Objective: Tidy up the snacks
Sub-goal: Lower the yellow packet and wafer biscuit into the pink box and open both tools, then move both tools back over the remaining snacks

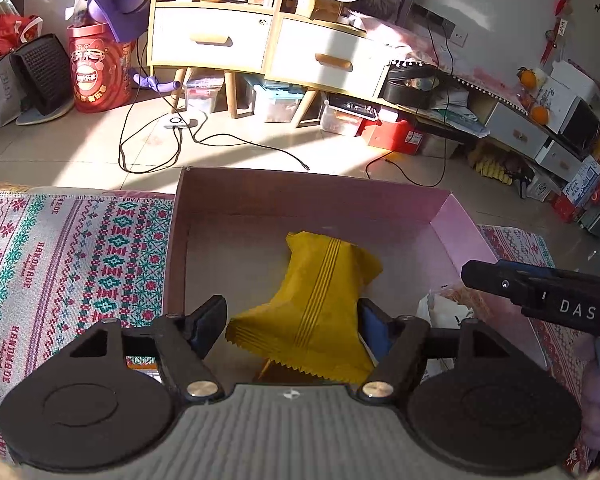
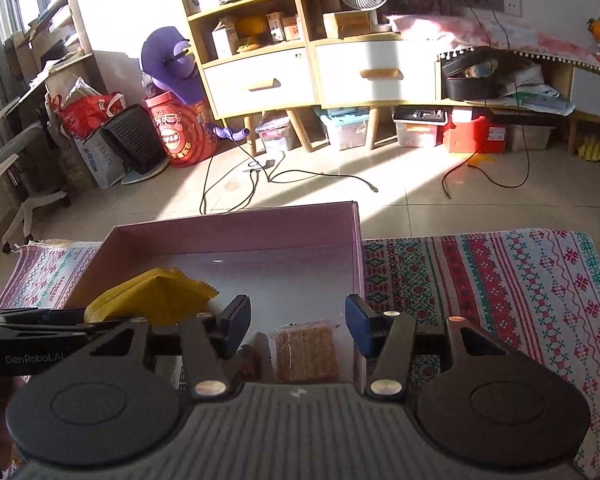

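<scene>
A pink cardboard box sits on a patterned cloth. My left gripper hangs over the box with its jaws wide apart. A yellow snack packet lies between the fingers, leaning against the right pad, while the left pad stands clear of it. My right gripper is open and empty over the box's near right corner. Below it lies a brown snack in clear wrap. The yellow packet also shows in the right wrist view. The box wall shows there too.
The patterned cloth spreads left of the box, and it also spreads right of the box in the right wrist view. A white packet lies in the box's right corner. Cables trail on the tiled floor before a drawer cabinet.
</scene>
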{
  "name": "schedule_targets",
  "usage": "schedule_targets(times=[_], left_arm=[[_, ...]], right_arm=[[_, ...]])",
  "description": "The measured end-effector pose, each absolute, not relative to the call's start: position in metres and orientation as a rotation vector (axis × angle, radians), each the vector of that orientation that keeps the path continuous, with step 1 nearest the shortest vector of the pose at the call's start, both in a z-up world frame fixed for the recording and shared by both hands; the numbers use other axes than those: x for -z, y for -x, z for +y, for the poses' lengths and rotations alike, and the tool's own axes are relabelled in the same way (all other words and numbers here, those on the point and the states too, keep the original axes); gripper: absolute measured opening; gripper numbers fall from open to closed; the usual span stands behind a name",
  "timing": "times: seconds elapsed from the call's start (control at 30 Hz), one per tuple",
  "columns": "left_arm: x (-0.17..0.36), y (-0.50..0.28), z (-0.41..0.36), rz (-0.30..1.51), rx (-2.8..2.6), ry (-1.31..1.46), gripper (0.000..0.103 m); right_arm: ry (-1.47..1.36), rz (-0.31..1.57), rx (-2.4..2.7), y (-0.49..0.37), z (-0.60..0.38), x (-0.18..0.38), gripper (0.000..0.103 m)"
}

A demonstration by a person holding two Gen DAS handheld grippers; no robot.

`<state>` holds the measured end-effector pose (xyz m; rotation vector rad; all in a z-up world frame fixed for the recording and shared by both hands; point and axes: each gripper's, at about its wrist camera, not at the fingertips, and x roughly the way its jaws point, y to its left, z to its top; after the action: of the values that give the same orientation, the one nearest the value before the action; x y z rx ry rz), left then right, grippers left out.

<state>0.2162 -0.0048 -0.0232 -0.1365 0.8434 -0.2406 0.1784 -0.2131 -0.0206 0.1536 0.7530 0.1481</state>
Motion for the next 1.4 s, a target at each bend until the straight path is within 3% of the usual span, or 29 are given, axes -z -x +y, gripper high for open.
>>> schedule_targets(times=[0.17,0.6,0.9,1.4], left_arm=[[0.017,-0.212,-0.004,0.833,0.251,0.133,0.094],[-0.008,-0.182,-0.002,0.814,0.256,0.070,0.103],[-0.022,-0.138,0.006,0.833,0.234,0.005,0.103],[0.002,-0.074,0.027,0.892,0.217,-0.059,0.103]], right_arm=[[-0.131,0.736,-0.145,-0.173,-0.211,0.013,0.068],[-0.099,0.738,-0.104,-0.147,-0.213,-0.012,0.090],[-0.037,0.762,-0.109,-0.107,-0.201,-0.029,0.097],[0.021,0.833,-0.173,-0.040,-0.194,-0.018,0.102]])
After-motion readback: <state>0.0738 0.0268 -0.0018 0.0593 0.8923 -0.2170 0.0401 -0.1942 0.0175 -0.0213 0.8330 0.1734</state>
